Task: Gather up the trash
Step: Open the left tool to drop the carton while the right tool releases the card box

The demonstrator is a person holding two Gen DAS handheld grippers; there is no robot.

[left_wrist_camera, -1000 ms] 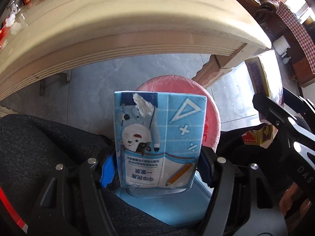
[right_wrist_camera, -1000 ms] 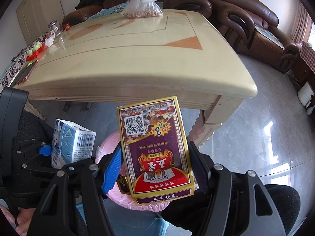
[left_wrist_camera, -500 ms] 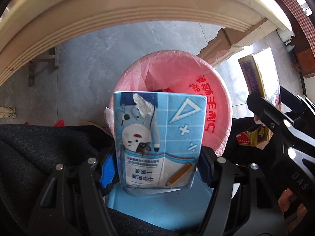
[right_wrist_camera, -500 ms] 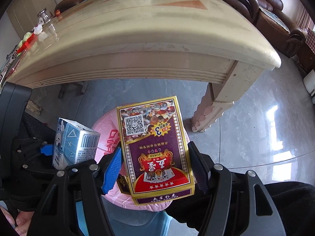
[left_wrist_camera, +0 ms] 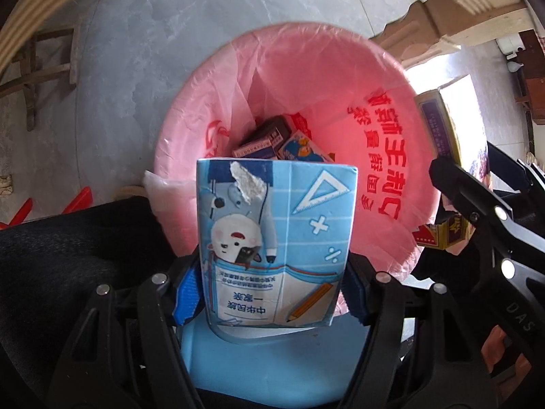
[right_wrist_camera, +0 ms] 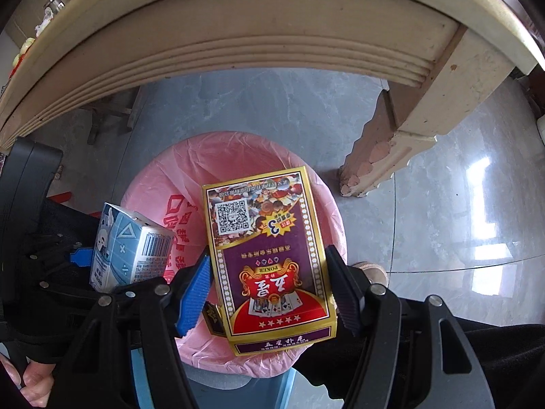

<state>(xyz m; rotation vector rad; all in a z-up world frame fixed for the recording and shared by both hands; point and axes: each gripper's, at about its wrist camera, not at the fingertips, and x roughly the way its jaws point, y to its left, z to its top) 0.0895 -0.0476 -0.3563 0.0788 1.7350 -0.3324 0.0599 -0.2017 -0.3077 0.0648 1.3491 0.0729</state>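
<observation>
Hovering over the pink-lined bin [left_wrist_camera: 340, 78], your left gripper [left_wrist_camera: 272, 293] clamps a blue carton [left_wrist_camera: 276, 238]; your right gripper [right_wrist_camera: 269, 293] clamps a card box [right_wrist_camera: 269, 255].

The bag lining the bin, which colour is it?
Pink, with red printed characters; the bin bag shows best in the left wrist view.

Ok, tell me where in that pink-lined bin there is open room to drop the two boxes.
Crowded: small boxes sit at the bottom of the bin, just beyond the milk carton. Free: the bare pink liner wall on the printed side, and the open mouth past the poker card box, toward the table leg.
</observation>
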